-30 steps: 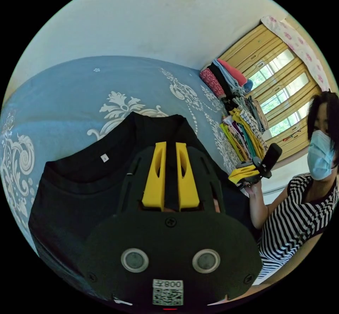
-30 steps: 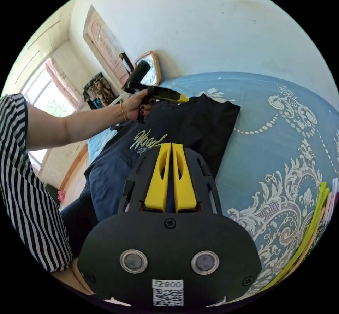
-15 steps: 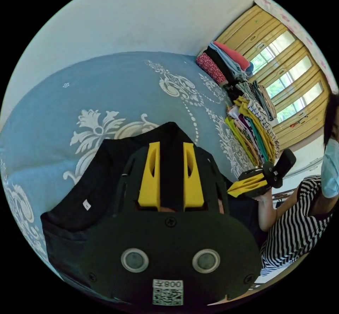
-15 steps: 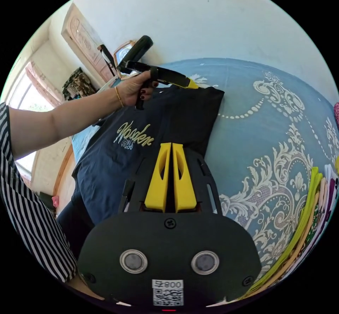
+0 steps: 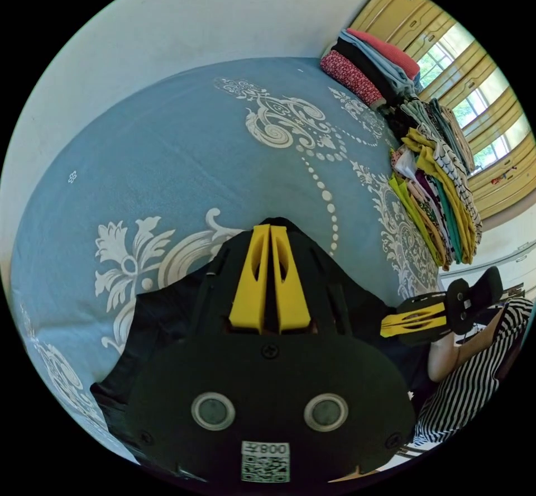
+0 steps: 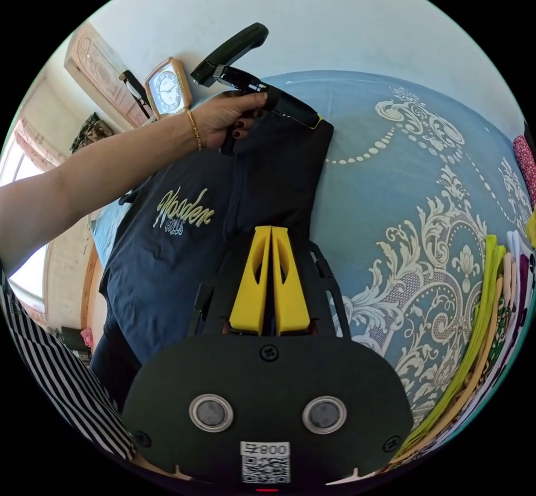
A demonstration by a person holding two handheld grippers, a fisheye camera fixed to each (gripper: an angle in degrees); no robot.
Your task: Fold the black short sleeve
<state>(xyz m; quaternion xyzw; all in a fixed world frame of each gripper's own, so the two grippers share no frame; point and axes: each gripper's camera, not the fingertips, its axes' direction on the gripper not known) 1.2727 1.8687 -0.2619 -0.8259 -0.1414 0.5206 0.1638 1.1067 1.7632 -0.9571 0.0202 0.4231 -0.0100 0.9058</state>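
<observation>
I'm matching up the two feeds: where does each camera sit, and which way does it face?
Left gripper view: rides behind the left gripper, facing across the blue patterned bedspread toward stacked folded clothes; a striped sleeve shows.
Right gripper view: rides behind the right gripper, facing along the black short-sleeve shirt toward a clock; the left hand shows.
Shared: shirt, bedspread, clothes.

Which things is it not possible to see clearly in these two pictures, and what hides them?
- Left gripper view: the black shirt is mostly behind the left gripper; whether its jaws pinch cloth is unclear.
- Right gripper view: the shirt edge at the right gripper is hidden by the jaws, which stand together.
- Right gripper view: the left gripper's tip is too small to judge.
- The clothes pile is cut by the edge.
</observation>
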